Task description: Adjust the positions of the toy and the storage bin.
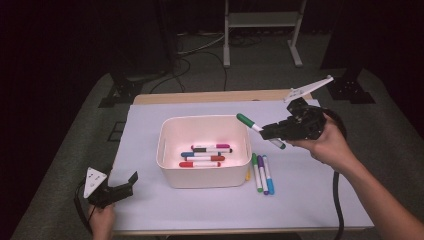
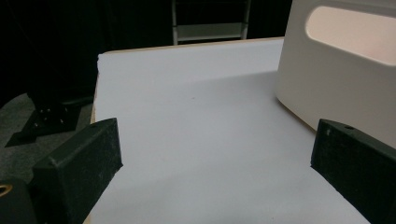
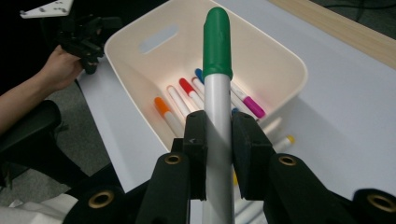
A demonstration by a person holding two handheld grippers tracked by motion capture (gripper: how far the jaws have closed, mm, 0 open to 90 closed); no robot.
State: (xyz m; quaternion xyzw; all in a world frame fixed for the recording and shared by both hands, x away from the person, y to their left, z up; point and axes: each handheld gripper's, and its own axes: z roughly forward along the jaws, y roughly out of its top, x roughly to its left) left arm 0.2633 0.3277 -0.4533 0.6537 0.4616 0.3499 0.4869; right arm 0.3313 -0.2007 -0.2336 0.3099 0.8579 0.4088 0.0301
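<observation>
My right gripper (image 1: 267, 133) (image 3: 218, 135) is shut on a white marker with a green cap (image 1: 250, 123) (image 3: 217, 70), held in the air over the right rim of the white bin (image 1: 167, 167) (image 3: 285, 60). Several markers (image 1: 205, 155) (image 3: 187, 100) lie on the bin's floor. Three more markers (image 1: 262, 174) lie on the white sheet just right of the bin, with a yellow one (image 1: 248, 175) against its wall. My left gripper (image 1: 122, 187) (image 2: 212, 154) rests open at the table's front left corner, nothing between its jaws, the bin (image 2: 345, 70) to its right.
A white sheet (image 1: 300, 195) (image 2: 196, 116) covers the wooden table (image 1: 200, 96). A metal stand (image 1: 260, 30) and cables lie on the floor beyond the far edge. The right gripper's cable (image 1: 340, 200) trails off the front right.
</observation>
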